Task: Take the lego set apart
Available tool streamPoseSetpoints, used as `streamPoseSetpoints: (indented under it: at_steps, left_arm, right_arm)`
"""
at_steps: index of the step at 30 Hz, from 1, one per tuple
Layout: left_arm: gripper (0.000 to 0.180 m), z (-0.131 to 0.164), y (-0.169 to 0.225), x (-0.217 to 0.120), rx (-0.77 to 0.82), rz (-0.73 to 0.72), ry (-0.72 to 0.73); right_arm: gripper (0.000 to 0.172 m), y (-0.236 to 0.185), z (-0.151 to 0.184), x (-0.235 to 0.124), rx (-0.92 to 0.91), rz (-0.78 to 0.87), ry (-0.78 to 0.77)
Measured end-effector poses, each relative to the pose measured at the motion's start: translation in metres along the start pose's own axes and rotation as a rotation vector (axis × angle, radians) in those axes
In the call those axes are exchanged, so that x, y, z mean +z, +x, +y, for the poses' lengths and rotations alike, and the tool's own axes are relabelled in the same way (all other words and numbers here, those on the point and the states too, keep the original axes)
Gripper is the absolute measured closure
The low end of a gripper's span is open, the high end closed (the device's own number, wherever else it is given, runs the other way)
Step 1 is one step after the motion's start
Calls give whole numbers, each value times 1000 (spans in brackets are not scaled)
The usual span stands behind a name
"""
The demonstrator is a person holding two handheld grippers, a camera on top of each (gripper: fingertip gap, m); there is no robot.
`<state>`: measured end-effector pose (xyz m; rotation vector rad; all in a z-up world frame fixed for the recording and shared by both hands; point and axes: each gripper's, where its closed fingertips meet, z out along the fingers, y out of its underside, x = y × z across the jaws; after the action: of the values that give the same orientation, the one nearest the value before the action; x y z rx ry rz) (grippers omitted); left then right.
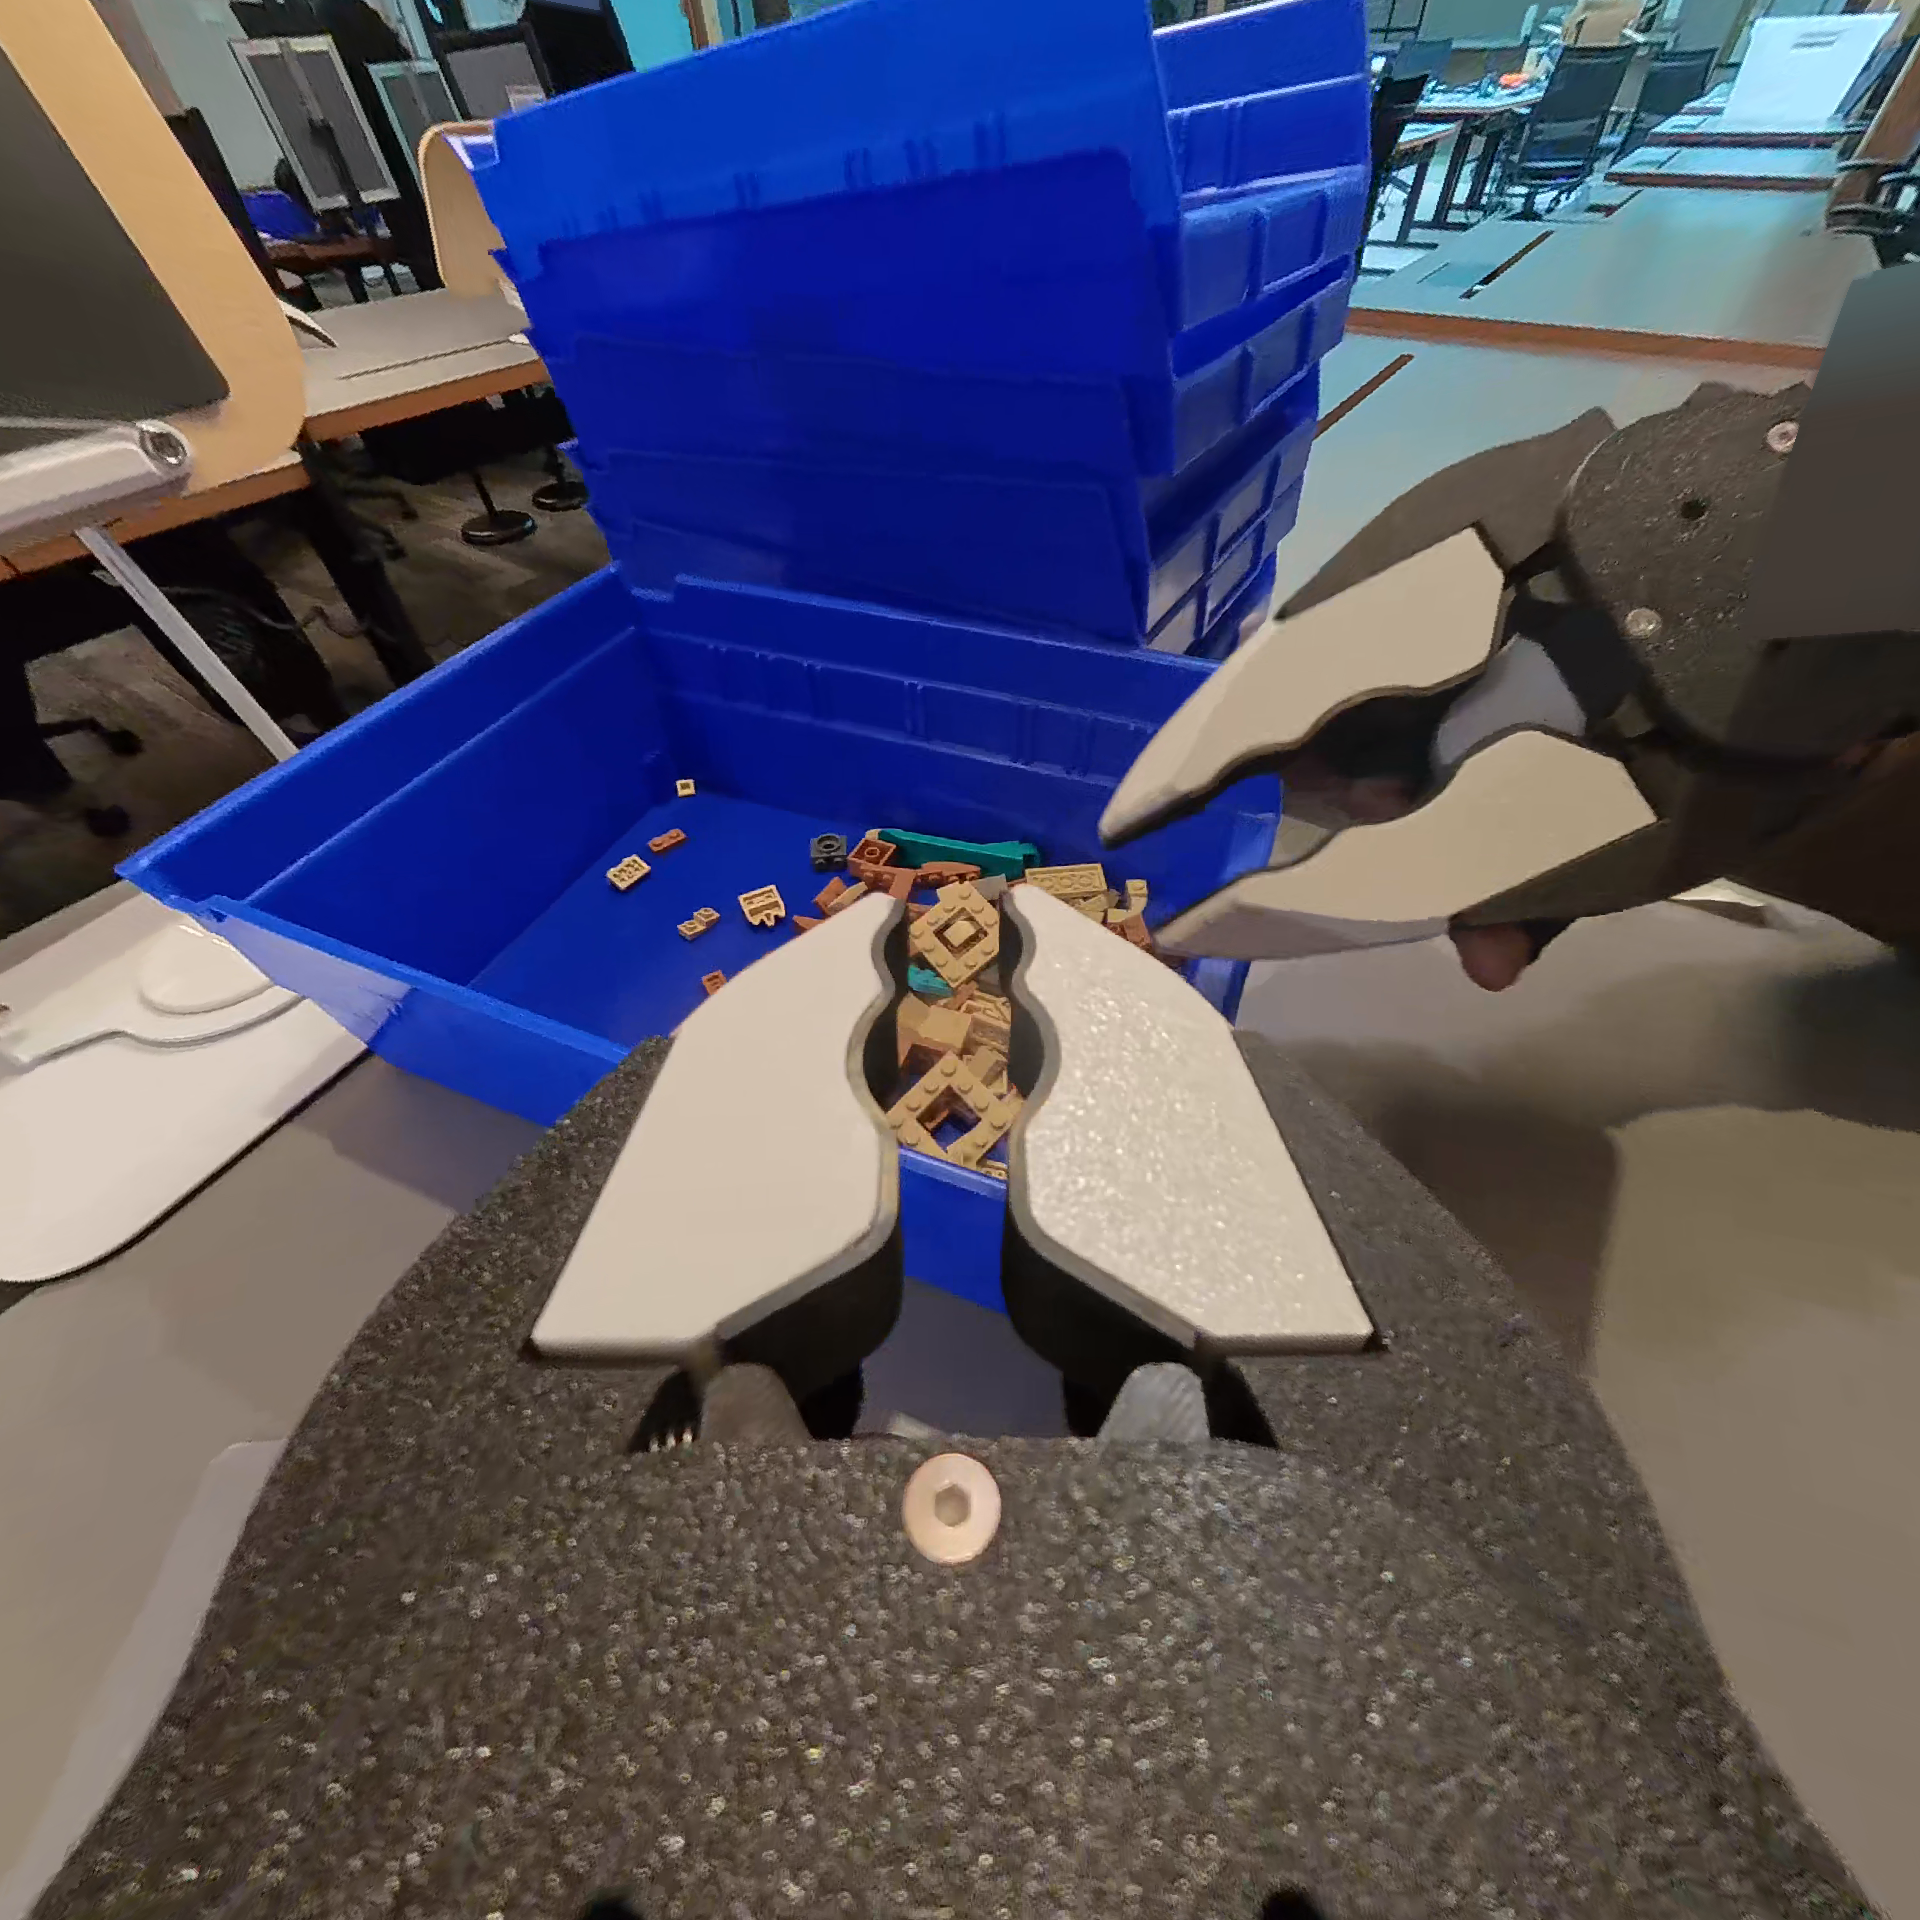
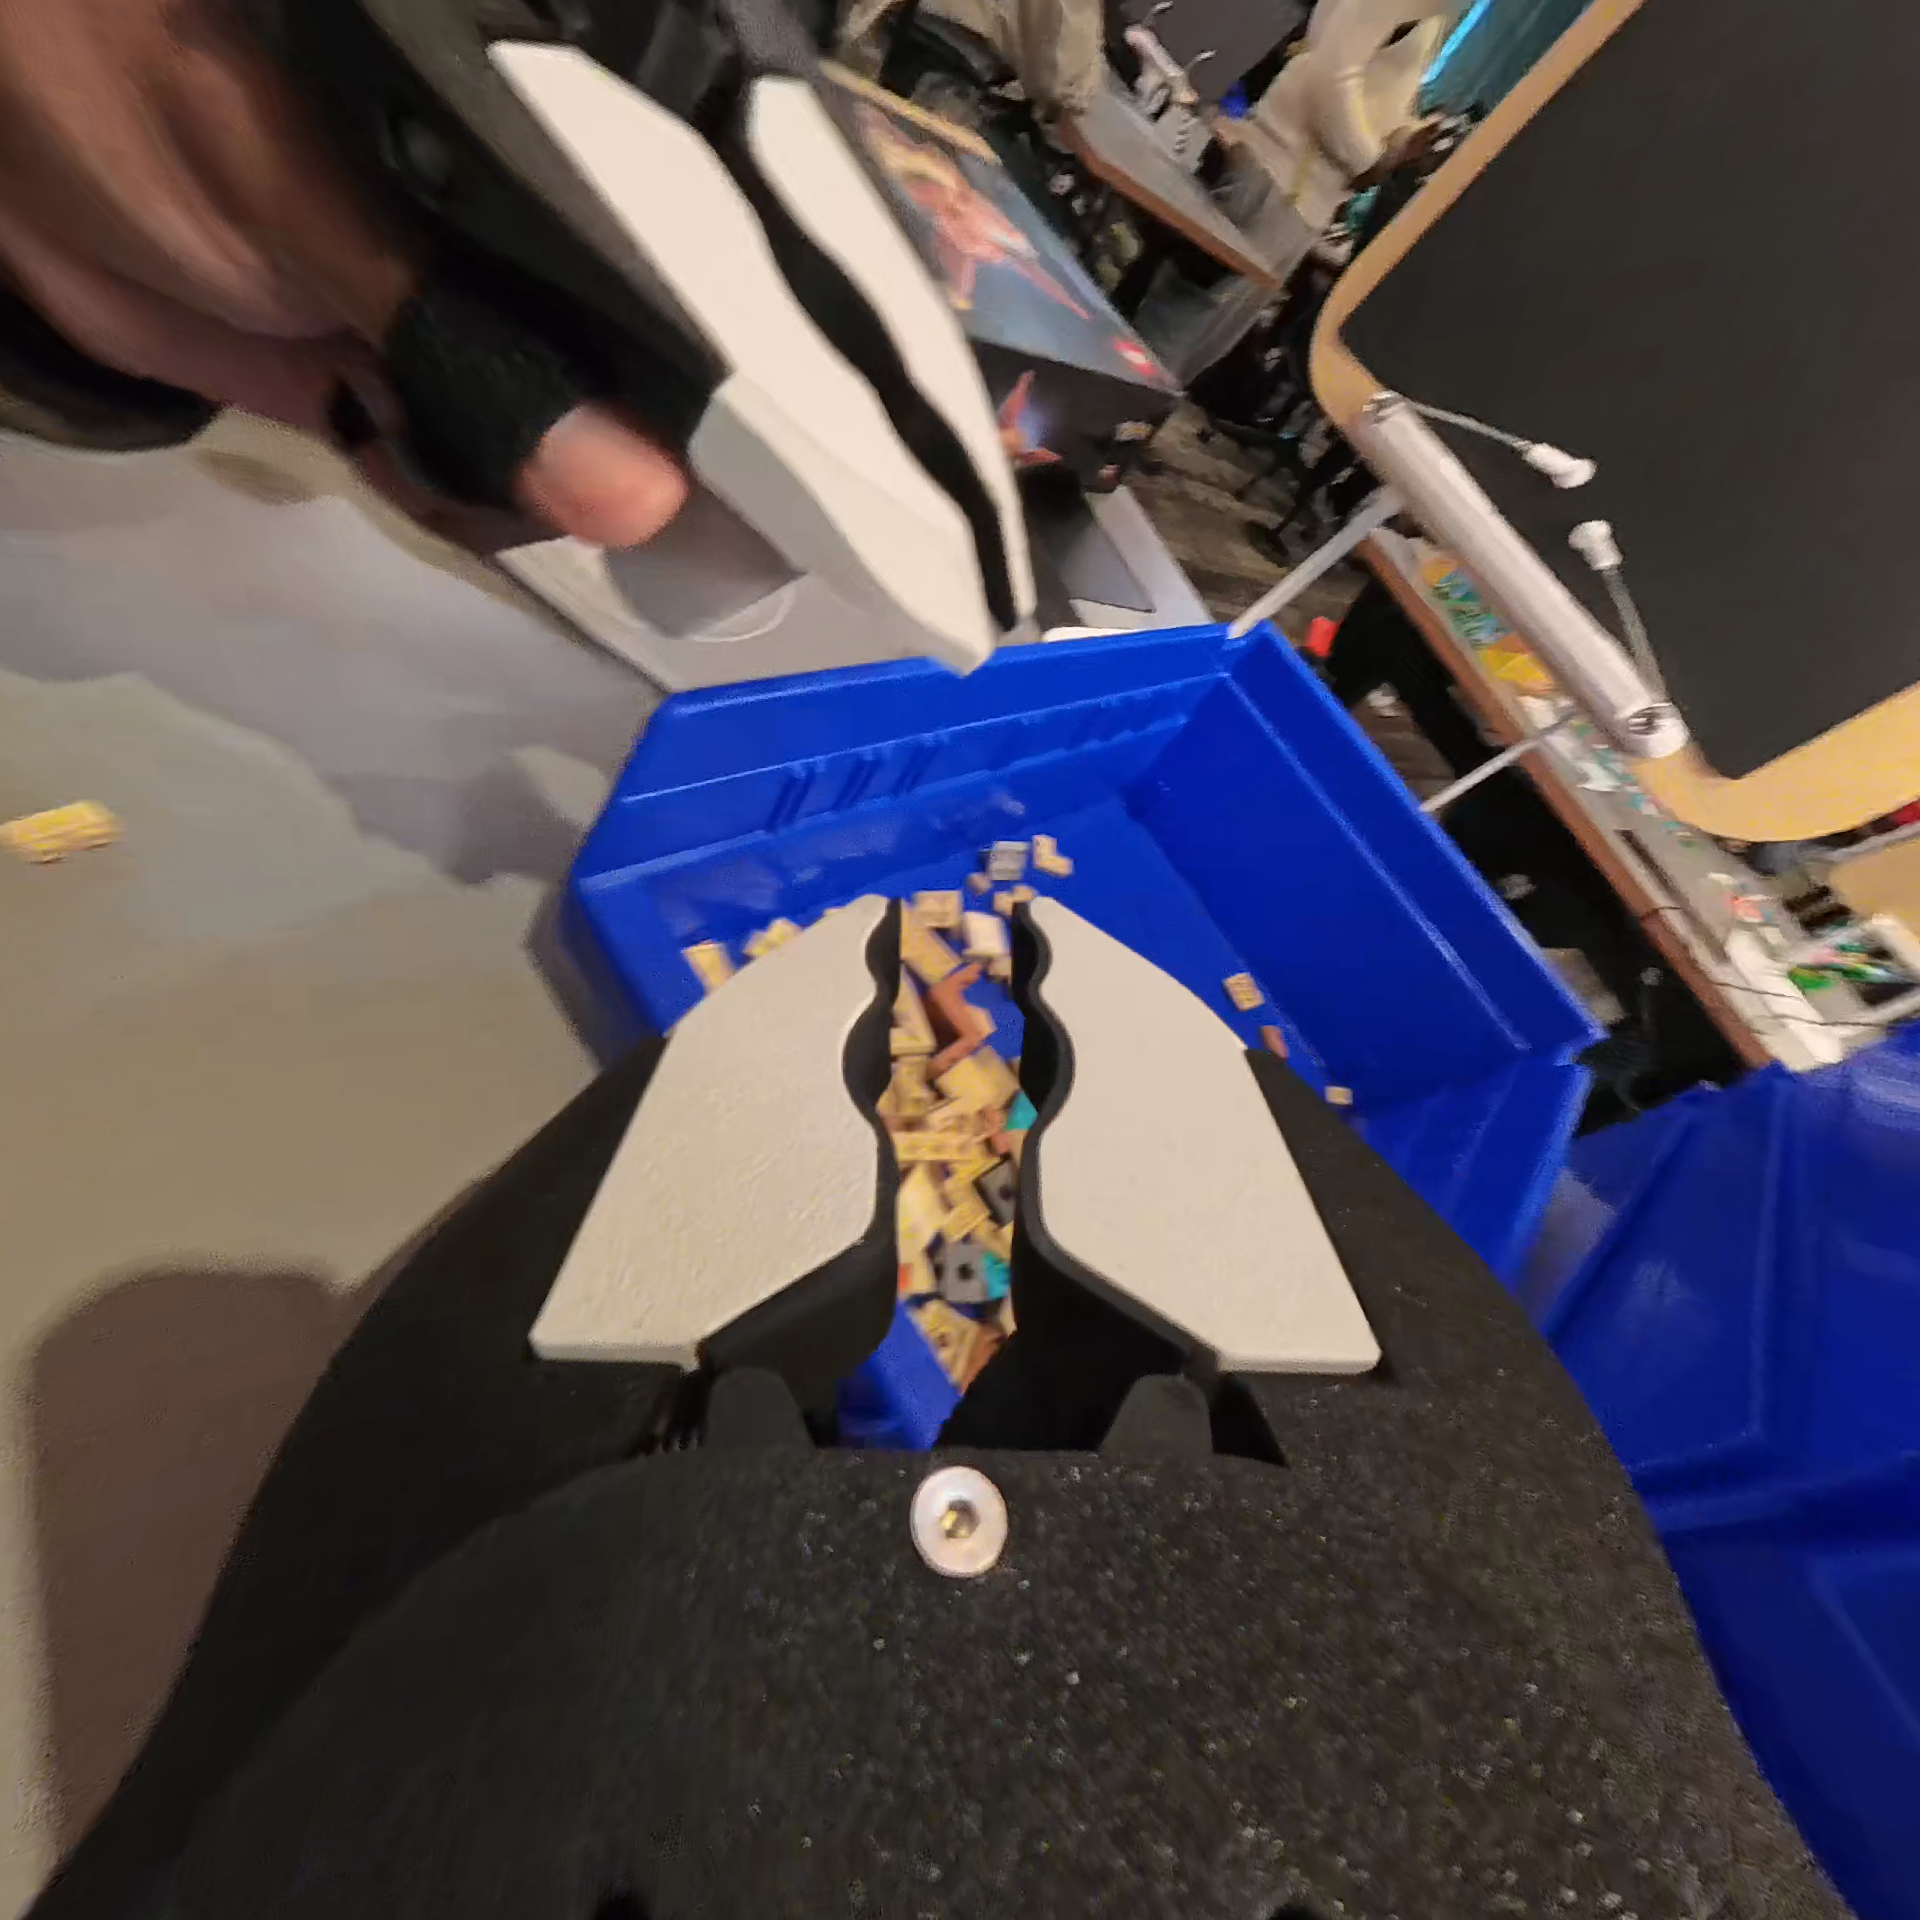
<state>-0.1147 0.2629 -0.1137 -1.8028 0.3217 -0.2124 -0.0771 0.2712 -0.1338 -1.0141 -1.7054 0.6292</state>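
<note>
Blue bin (image 1: 343, 883) sat at twelve o'clock, bricks (image 1: 956, 997) heaped inside. Left gripper (image 1: 951, 904) and right gripper (image 2: 956, 914) hovered above them, both slightly parted, gripping nothing.

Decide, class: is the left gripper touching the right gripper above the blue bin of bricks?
Apart. The left wrist view shows the right gripper off to the side of the left gripper, with bricks and blue bin visible between them.
</note>
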Motion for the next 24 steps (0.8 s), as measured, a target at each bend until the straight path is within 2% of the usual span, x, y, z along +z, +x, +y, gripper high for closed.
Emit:
streamPoseSetpoints:
  at_steps: [6, 10, 14, 18, 21, 24]
  left_arm:
    - [163, -16, 18, -32, 52, 67, 19]
    - [159, -12, 34, -61, 84, 147, -17]
    - [157, 15, 57, -86, 104, 229, -84]
    - [156, 62, 72, -102, 123, 271, -213]
    - [154, 88, 74, -112, 132, 263, -281]
    - [152, 96, 66, -125, 110, 226, -281]
  right_arm:
    - [152, -53, 35, -28, 72, -202, -121]
    - [153, -85, 53, -45, 198, -298, -151]
    - [153, -133, 45, -53, 249, -465, -114]
    - [154, -175, 31, -48, 216, -595, -135]
    - [154, -197, 29, -44, 178, -649, -180]
    - [154, -207, 30, -41, 156, -650, -229]
